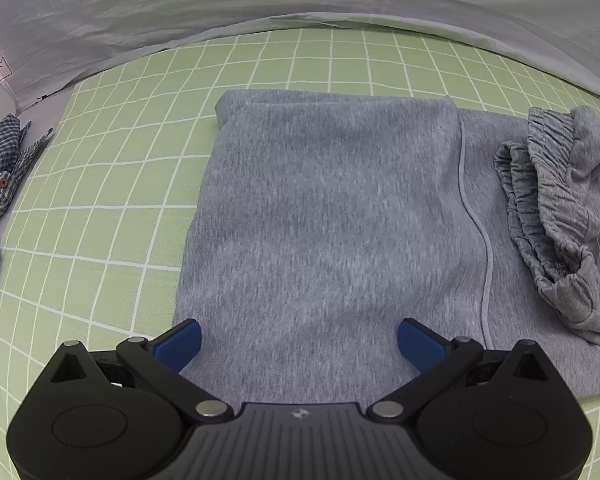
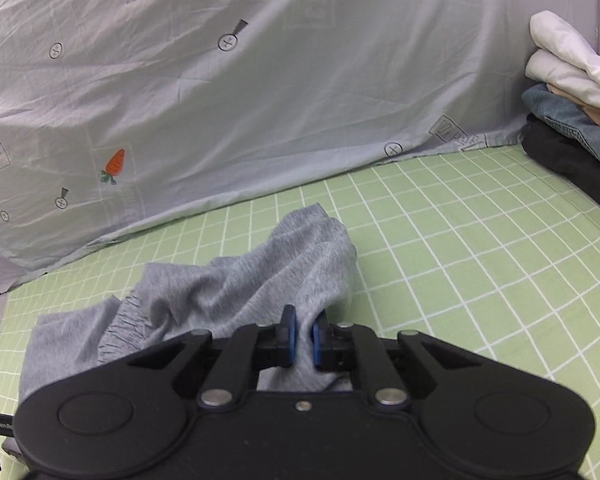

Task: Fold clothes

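Our grey sweatpants [image 1: 324, 208] lie mid-bed on the green checked sheet [image 1: 112, 184], legs folded flat, waistband [image 1: 548, 200] bunched toward the pillow-side edge. Our right gripper [image 2: 302, 338] pinches that end; our left gripper [image 1: 299, 340] hovers spread wide. We should carry the waistband over evenly, then smooth.
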Available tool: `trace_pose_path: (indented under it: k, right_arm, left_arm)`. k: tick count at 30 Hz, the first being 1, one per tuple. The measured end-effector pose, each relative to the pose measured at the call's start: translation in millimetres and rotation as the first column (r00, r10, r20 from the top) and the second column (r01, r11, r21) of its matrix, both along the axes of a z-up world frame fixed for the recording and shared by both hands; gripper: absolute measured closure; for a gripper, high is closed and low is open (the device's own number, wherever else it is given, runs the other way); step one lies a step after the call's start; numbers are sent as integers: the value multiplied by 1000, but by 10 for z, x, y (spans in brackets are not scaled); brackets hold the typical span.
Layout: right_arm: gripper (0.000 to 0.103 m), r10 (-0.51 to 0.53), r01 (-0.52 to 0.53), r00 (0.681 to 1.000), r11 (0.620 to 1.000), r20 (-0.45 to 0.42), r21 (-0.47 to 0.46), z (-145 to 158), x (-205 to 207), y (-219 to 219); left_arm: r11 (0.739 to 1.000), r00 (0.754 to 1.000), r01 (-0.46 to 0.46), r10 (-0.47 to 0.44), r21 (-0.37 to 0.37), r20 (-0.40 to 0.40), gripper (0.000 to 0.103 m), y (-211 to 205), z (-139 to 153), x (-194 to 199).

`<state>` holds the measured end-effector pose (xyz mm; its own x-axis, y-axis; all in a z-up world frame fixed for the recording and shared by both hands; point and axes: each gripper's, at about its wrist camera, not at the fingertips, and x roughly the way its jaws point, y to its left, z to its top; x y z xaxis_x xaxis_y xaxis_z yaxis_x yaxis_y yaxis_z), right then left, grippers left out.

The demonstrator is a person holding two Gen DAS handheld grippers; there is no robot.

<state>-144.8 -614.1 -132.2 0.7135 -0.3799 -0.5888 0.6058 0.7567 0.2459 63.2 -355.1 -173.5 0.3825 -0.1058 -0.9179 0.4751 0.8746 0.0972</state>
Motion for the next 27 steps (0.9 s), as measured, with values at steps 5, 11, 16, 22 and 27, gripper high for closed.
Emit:
trace_pose_path:
  k: [5, 11, 16, 22, 27]
  right_arm:
    - [95, 73, -71, 995, 997, 72, -20, 219, 217, 372]
    - [95, 181, -183, 978, 983, 100, 14, 236, 655, 954]
    - [95, 262, -272, 960, 958, 101, 93, 53, 1009, 1443]
    - [93, 276, -261, 960, 945, -49, 199, -356, 1247, 1815]
    - [64, 267, -251, 962, 949, -59, 193, -279, 1096, 1820]
  left_arm:
    - [999, 999, 41, -42, -22, -11, 0, 135, 104, -12]
    - [995, 996, 86, -87, -51, -4, 0, 360, 202, 47]
    - [994, 996, 91, -91, -64, -4, 0, 613, 247, 152]
    - [995, 997, 79, -80, -59, -7, 0, 840, 225, 300]
    - [994, 998, 67, -68, -83, -4, 0, 868, 270, 338]
